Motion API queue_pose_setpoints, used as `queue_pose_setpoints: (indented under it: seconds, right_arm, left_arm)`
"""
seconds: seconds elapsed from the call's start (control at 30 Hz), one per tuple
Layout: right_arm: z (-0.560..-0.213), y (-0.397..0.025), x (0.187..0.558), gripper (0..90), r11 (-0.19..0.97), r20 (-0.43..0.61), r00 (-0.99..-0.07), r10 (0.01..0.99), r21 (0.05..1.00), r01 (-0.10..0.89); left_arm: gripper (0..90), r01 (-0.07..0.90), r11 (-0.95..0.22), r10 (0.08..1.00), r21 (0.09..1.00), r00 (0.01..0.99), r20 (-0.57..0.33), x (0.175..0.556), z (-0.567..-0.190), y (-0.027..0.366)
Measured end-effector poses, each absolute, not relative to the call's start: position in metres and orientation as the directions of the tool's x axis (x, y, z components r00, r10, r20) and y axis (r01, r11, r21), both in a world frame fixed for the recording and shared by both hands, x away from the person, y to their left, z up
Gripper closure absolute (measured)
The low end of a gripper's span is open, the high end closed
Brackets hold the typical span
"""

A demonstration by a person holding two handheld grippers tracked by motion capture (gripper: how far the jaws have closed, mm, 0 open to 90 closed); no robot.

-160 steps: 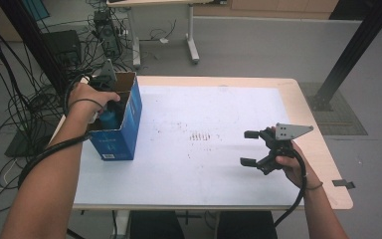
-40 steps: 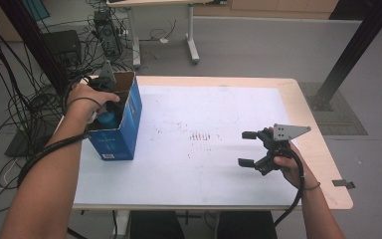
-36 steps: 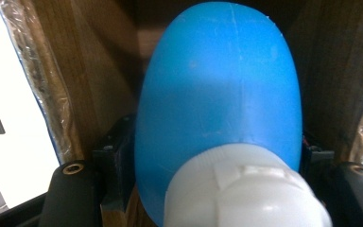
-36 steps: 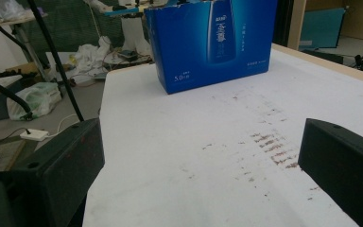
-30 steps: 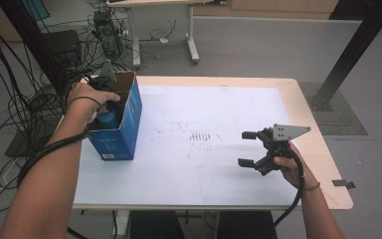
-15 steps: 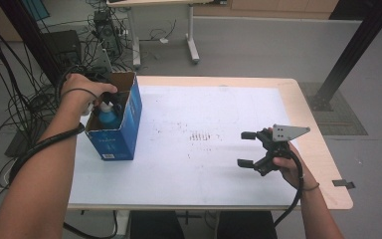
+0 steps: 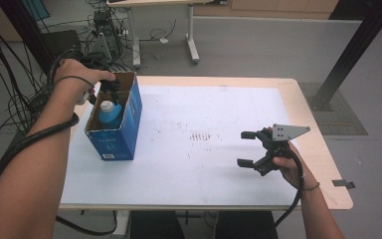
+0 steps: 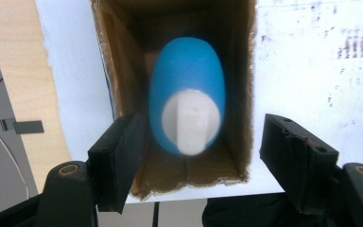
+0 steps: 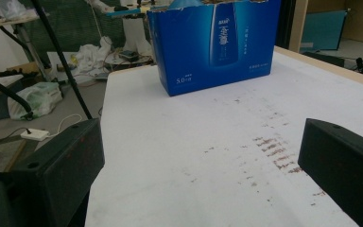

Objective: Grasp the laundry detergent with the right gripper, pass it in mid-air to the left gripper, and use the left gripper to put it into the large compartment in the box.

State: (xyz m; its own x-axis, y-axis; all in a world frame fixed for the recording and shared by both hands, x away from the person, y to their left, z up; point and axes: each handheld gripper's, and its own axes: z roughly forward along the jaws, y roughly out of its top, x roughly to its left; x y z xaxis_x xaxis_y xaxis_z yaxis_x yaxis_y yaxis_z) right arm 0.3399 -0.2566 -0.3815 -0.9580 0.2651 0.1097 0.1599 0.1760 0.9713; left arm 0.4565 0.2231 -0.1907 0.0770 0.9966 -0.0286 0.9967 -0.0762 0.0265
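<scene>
Above open top of box, left gripper (image 8: 196,156) is held with jaws spread wide, nothing gripped. Blue bottle (image 8: 187,97) with white cap (image 8: 191,122) is seen upright inside blue cardboard box (image 7: 115,130), below and between jaws, untouched. Box is placed at left end of table (image 7: 219,174). Right gripper (image 7: 247,148) is held near right edge, well apart from box, jaws parted and empty, pointed toward box. Brown smudges (image 7: 200,136) are seen mid-table.

Blue box (image 7: 115,130) on white-topped table (image 7: 199,169)
</scene>
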Motion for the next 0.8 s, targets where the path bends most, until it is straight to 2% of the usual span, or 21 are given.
queue_pose_setpoints:
  seconds: [0.57,0.8]
  right_arm:
    - [-0.376,-0.258,0.341,1.0,0.178,0.11,-0.954,0.278,0.97,0.164]
    - [-0.375,-0.259,0.339,1.1,0.182,0.113,-0.949,0.296,0.968,0.172]
  left_arm:
    - [10.0,0.984,-0.153,0.988,0.091,0.154,-0.01,0.444,-0.161,0.19]
    - [7.3,0.97,-0.2,0.979,0.136,0.204,-0.021,0.437,-0.157,0.165]
